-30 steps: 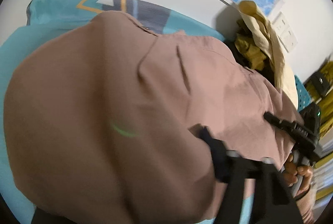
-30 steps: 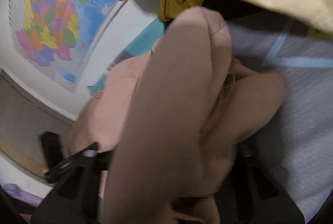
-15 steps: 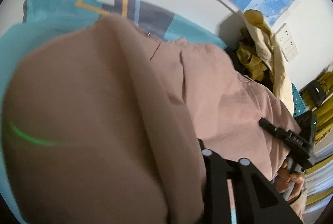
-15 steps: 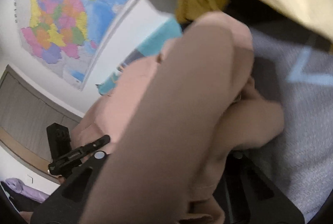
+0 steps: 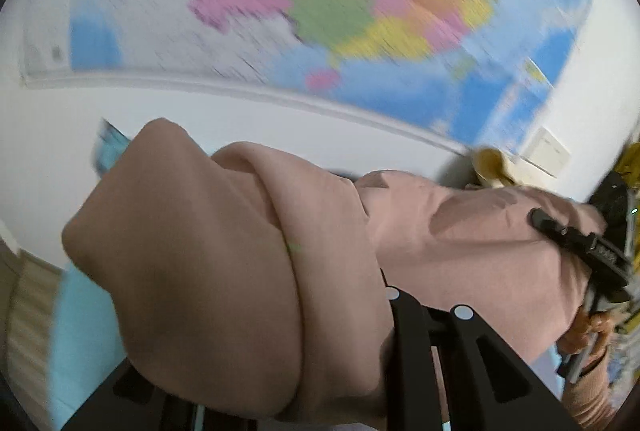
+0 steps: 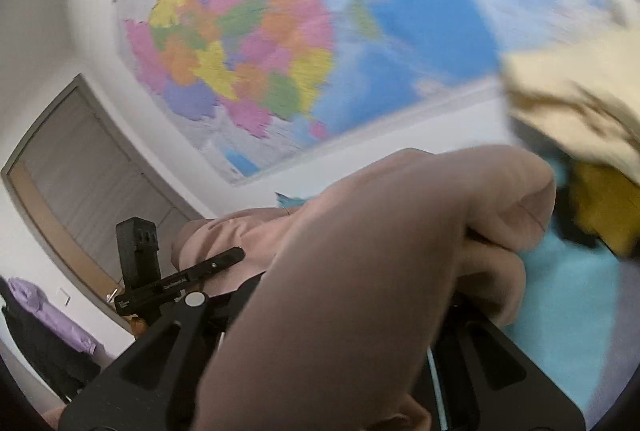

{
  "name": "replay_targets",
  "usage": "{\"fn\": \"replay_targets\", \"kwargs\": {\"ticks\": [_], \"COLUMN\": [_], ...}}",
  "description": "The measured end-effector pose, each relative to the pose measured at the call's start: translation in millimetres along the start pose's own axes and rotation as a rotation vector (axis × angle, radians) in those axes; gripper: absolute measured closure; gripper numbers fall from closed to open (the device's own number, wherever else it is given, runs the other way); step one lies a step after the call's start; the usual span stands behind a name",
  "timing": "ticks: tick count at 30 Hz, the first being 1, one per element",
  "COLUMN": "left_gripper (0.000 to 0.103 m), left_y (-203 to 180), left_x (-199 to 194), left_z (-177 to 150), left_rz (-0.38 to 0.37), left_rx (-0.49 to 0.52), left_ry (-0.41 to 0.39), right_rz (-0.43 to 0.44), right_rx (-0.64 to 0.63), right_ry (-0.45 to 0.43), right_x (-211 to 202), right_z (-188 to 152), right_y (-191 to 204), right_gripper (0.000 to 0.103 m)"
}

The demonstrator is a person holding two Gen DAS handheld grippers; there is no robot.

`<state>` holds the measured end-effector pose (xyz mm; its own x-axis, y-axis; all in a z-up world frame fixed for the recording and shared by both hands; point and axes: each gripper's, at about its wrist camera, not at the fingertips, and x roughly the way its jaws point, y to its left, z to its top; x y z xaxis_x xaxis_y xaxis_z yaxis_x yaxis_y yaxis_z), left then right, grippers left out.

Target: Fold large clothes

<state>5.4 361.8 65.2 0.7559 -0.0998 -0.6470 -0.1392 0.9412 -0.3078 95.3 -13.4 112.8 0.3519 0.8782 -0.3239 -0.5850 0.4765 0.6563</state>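
A large dusty-pink garment (image 5: 224,263) fills the lower half of the left wrist view and drapes over my left gripper (image 5: 320,351), which is shut on its edge; the fingertips are hidden under cloth. The same pink garment (image 6: 360,291) bunches over my right gripper (image 6: 328,363), which is shut on it. The garment hangs stretched between both grippers, lifted above the teal bed cover (image 5: 80,331). The right gripper also shows at the right edge of the left wrist view (image 5: 576,243), and the left gripper in the right wrist view (image 6: 180,283).
A coloured wall map (image 5: 360,11) hangs on the white wall behind. A pile of cream and mustard clothes (image 6: 580,135) lies at the right. A wall socket (image 5: 546,151) is beside it. A door (image 6: 88,183) and purple cloth (image 6: 52,315) are at the left.
Both grippers have risen and tilted upward with the pink garment; the views swung from the bed to the wall map. The cloth has bunched more tightly over the fingers.
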Motion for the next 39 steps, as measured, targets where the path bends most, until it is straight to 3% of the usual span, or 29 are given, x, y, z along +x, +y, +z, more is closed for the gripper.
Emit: {"fn": "replay_targets", "kwargs": {"ticks": [6, 9, 11, 13, 16, 17, 18, 21, 22, 23, 25, 27, 28, 31, 35, 39], "left_gripper": [0.084, 0.084, 0.082, 0.080, 0.080, 0.080, 0.076, 0.072, 0.070, 0.070, 0.070, 0.071, 0.074, 0.081, 0.083, 0.077], "left_y": [72, 121, 162, 194, 251, 261, 269, 277, 276, 275, 274, 274, 276, 277, 286, 292], "left_x": [-30, -40, -35, -16, 46, 54, 54, 43, 42, 43, 47, 49, 50, 48, 34, 52], "left_z": [54, 64, 53, 33, -21, -33, -43, -48, -47, -46, -44, -43, -44, -31, -19, -33], "left_rz": [0.166, 0.219, 0.248, 0.273, 0.390, 0.390, 0.362, 0.313, 0.318, 0.319, 0.322, 0.318, 0.321, 0.337, 0.363, 0.397], "left_rx": [-0.021, -0.060, -0.115, -0.161, -0.237, -0.271, -0.304, -0.351, -0.343, -0.337, -0.330, -0.337, -0.336, -0.326, -0.350, -0.349], "left_ry": [-0.123, -0.192, -0.208, -0.169, 0.058, 0.085, 0.063, 0.021, 0.025, 0.030, 0.045, 0.048, 0.049, 0.039, -0.001, 0.074], "right_rz": [0.107, 0.167, 0.154, 0.137, 0.053, 0.034, 0.035, 0.043, 0.038, 0.041, 0.049, 0.089, 0.119, 0.093, 0.152, 0.099], "right_rx": [-0.048, -0.057, -0.082, -0.044, -0.010, 0.000, 0.010, 0.015, 0.014, 0.019, 0.048, 0.148, 0.185, 0.093, 0.031, 0.080], "right_ry": [-0.005, 0.015, 0.076, 0.184, 0.377, 0.414, 0.420, 0.415, 0.412, 0.397, 0.377, 0.388, 0.405, 0.389, 0.378, 0.439], "right_x": [102, 147, 187, 225, 270, 276, 276, 258, 250, 238, 220, 212, 215, 222, 235, 246], "right_z": [34, 30, 8, -20, -72, -89, -95, -95, -92, -89, -84, -83, -83, -80, -77, -91], "right_y": [43, 56, 59, 47, 22, 13, 9, 1, 0, -5, -17, -36, -41, -19, 12, -3], "right_gripper": [0.091, 0.091, 0.091, 0.090, 0.087, 0.085, 0.083, 0.060, 0.039, 0.035, 0.037, 0.067, 0.088, 0.089, 0.090, 0.090]}}
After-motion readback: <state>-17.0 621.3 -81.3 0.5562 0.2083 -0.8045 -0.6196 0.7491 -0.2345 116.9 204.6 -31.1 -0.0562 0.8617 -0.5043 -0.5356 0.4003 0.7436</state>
